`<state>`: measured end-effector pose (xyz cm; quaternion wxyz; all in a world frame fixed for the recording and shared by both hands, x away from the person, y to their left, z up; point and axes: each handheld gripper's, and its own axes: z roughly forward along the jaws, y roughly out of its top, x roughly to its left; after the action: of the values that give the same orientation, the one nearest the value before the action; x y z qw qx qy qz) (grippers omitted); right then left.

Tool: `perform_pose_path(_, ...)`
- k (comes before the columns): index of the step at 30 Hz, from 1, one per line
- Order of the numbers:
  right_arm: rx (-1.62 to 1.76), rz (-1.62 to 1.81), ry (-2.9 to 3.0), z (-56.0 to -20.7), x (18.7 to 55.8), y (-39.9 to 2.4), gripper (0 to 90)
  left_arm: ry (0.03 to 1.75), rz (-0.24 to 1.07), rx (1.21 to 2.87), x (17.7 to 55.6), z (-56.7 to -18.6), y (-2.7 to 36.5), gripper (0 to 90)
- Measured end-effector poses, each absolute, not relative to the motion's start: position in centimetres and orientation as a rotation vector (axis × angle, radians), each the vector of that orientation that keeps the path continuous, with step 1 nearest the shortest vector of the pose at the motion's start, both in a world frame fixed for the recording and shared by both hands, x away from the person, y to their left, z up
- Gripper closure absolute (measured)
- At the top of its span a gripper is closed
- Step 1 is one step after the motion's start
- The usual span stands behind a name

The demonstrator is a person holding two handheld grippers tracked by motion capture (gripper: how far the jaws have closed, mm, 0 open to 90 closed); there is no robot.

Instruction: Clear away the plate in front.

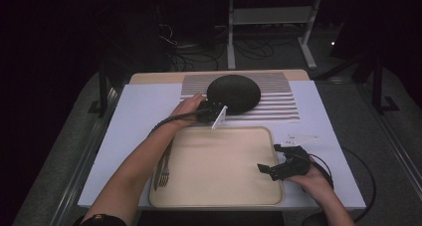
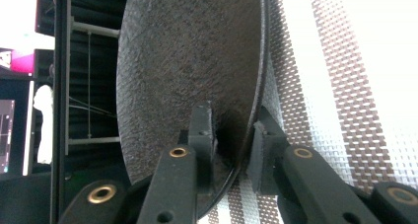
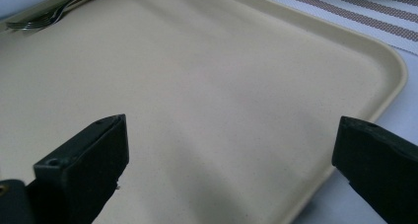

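The left claw (image 2: 231, 150) pinches the near rim of the round dark textured plate (image 1: 234, 92), which lies at its twelve o'clock.

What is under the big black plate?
The black plate sits on a striped placemat. The left gripper pinches the plate's near rim. Anything directly beneath the plate is covered, so I cannot tell.
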<state>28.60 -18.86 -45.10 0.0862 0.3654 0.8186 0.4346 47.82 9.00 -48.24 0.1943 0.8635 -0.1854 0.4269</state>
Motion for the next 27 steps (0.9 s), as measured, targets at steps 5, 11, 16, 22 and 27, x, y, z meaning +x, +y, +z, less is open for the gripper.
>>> perform_pose_path(5,1.090,1.296,2.440,-45.1,28.6,-18.8,0.4,-0.530,1.202,2.428,47.8,-48.2,8.9,76.7)
perform_pose_path(11,1.091,1.295,2.441,-45.1,28.7,-18.8,0.4,-0.562,1.246,2.430,47.5,-48.3,8.9,79.0)
perform_pose_path(16,1.096,1.301,2.440,-45.1,28.7,-18.8,0.4,-0.563,1.264,2.417,47.2,-48.0,8.6,81.2)
perform_pose_path(22,1.101,1.311,2.432,-45.1,28.7,-18.9,0.4,-0.538,1.288,2.388,47.2,-47.1,8.4,85.5)
perform_pose_path(27,1.106,1.315,2.425,-45.1,28.8,-18.9,0.4,-0.544,1.300,2.396,47.1,-46.7,8.1,86.6)
